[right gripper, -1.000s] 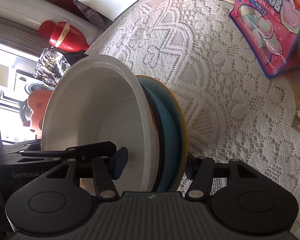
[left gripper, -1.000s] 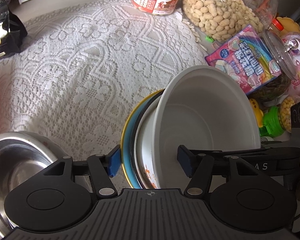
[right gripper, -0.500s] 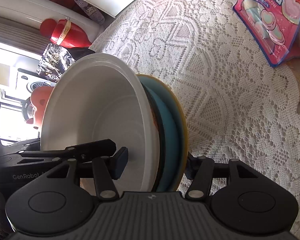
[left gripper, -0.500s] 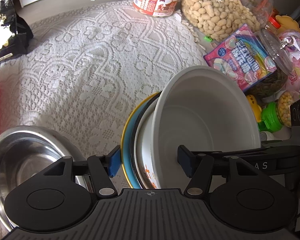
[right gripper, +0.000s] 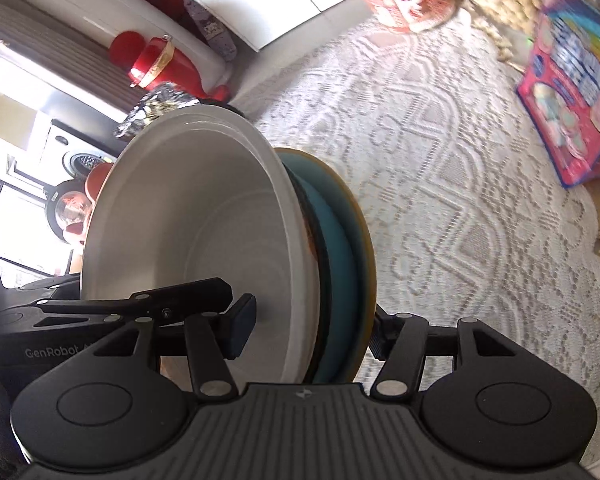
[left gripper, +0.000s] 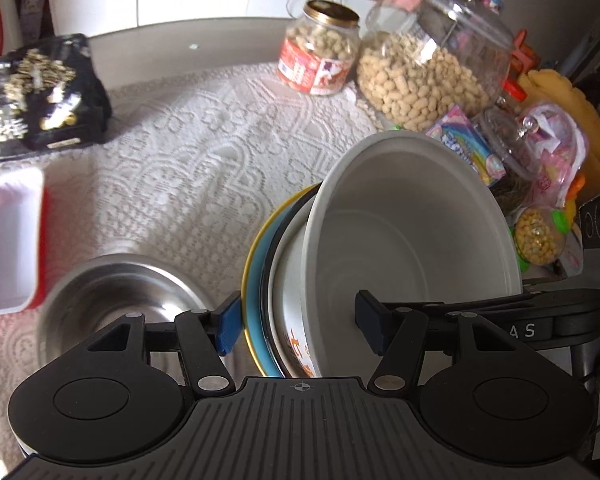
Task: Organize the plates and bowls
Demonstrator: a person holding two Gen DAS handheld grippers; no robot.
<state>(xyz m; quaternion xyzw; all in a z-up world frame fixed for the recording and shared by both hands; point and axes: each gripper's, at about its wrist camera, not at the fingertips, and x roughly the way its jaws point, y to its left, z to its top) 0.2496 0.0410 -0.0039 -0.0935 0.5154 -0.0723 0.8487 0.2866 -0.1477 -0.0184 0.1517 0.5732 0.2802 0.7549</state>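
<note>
Both clamped on one nested stack of dishes, held on edge above the lace cloth [left gripper: 204, 148] of the counter; left hand-held gripper [left gripper: 296, 322] grasping the stack across its full thickness, one blue pad [left gripper: 229, 326] pressed on the back of the yellow-rimmed blue plate [left gripper: 256, 280], the other inside the white bowl [left gripper: 412, 232]; right hand-held gripper [right gripper: 308, 324] gripping the same stack from the opposite side, one pad inside the white bowl [right gripper: 204, 216], the other behind the blue plate [right gripper: 340, 240]; between plate and white bowl, a dark-rimmed dish and a white dish with orange print [left gripper: 294, 340], all tilted together with the bowl's mouth facing sideways; low at left in the left wrist view, a steel bowl [left gripper: 112, 300] resting upright on the cloth, just beside the left pad, apart from the stack; further left, a red-and-white tray [left gripper: 8, 240], partly cut off; beyond, a black snack bag [left gripper: 40, 96], a labelled peanut jar [left gripper: 320, 56], a large clear jar of peanuts [left gripper: 432, 68] and a pink marshmallow packet [left gripper: 468, 148] along the cloth's far and right edges; right wrist view blurred, marshmallow packet [right gripper: 568, 100] at upper right.
</note>
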